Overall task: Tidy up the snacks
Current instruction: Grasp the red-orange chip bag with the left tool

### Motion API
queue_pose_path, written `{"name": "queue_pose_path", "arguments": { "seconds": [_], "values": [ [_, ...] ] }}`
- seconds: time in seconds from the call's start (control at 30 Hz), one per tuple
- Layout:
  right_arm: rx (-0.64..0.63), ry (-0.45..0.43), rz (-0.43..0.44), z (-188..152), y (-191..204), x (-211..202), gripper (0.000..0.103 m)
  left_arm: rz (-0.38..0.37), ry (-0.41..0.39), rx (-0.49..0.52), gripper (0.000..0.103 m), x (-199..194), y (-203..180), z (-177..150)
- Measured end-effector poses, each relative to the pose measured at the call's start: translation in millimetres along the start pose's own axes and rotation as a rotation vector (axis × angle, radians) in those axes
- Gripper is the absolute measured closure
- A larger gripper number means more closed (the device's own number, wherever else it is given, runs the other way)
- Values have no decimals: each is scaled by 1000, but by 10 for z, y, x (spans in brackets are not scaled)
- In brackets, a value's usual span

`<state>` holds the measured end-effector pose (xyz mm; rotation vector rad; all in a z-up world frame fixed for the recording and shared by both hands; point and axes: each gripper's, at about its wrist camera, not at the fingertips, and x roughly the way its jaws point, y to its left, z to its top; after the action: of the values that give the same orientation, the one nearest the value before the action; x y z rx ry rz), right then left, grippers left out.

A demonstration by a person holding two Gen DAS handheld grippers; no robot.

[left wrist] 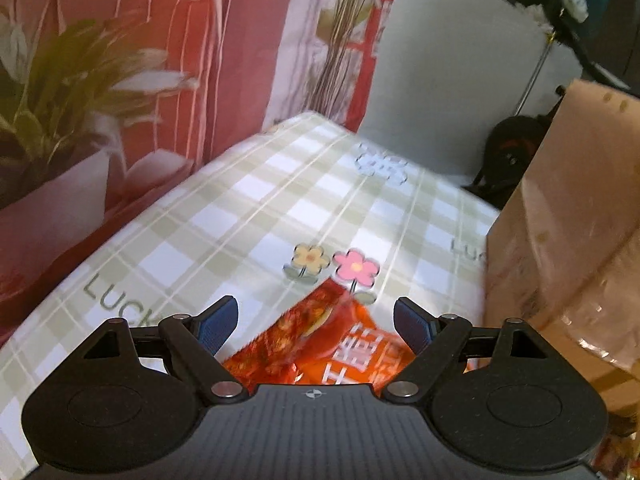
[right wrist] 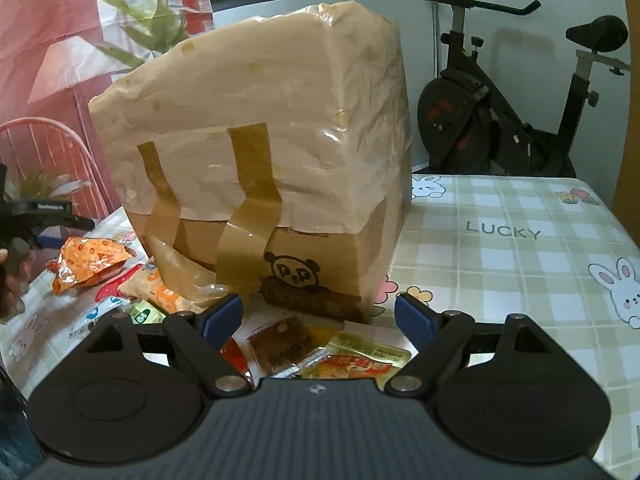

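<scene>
Wide-open left gripper (left wrist: 316, 322) hovers over an orange snack packet (left wrist: 320, 344); right gripper (right wrist: 318, 320), likewise wide and empty, faces a taped cardboard box (right wrist: 256, 168)

Left wrist view sits right behind its own fingers, tilted steeply down and close over the checked tablecloth (left wrist: 280, 200), looking along the table toward the red floral curtain (left wrist: 140, 80) and a white wall. The cardboard box (left wrist: 560, 220) only clips its right edge. Right wrist view rides lower and flatter, facing that same cardboard box (right wrist: 256, 168) head-on and near, with the exercise bike (right wrist: 500, 112) behind it to the right. Both views share the tablecloth, the box, the curtain and a bit of the bike; the orange snack packet (left wrist: 320, 344) under the left camera shows far left in the right one (right wrist: 88, 264).
</scene>
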<state>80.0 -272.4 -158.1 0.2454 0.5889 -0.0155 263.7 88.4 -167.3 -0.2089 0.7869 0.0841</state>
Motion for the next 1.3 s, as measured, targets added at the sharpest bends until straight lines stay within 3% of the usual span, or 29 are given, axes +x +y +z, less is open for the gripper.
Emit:
{"name": "queue_pose_path", "arguments": {
  "seconds": [0.2, 0.3, 0.57, 0.87, 1.0, 1.03, 1.1, 1.17, 1.3],
  "values": [
    [-5, 18, 15, -52, 40, 26, 18, -56, 1, 65, 14, -204, 55, -227],
    [3, 29, 22, -79, 33, 54, 18, -94, 23, 51, 12, -267, 172, -312],
    [6, 43, 40, -136, 78, 117, 18, -153, 138, -156, 8, -247, 428, -405],
    [-15, 57, 14, -155, 60, 124, 18, -143, 84, -60, 5, -223, 247, -496],
    [-62, 70, -26, -151, 27, 134, 18, -127, 19, 23, 20, -331, 178, -544],
    [-78, 77, -32, -146, 25, 142, 18, -137, 14, 39, 33, -364, 174, -549],
    [-115, 96, -40, -139, 24, 171, 18, -145, 9, 53, 35, -400, 148, -570],
    [-150, 121, -51, -137, 30, 214, 18, -165, 0, 63, 46, -437, 138, -596],
    [-182, 121, -24, -122, 70, 235, 19, -180, -10, 91, 48, -492, 114, -648]
  ]
}}
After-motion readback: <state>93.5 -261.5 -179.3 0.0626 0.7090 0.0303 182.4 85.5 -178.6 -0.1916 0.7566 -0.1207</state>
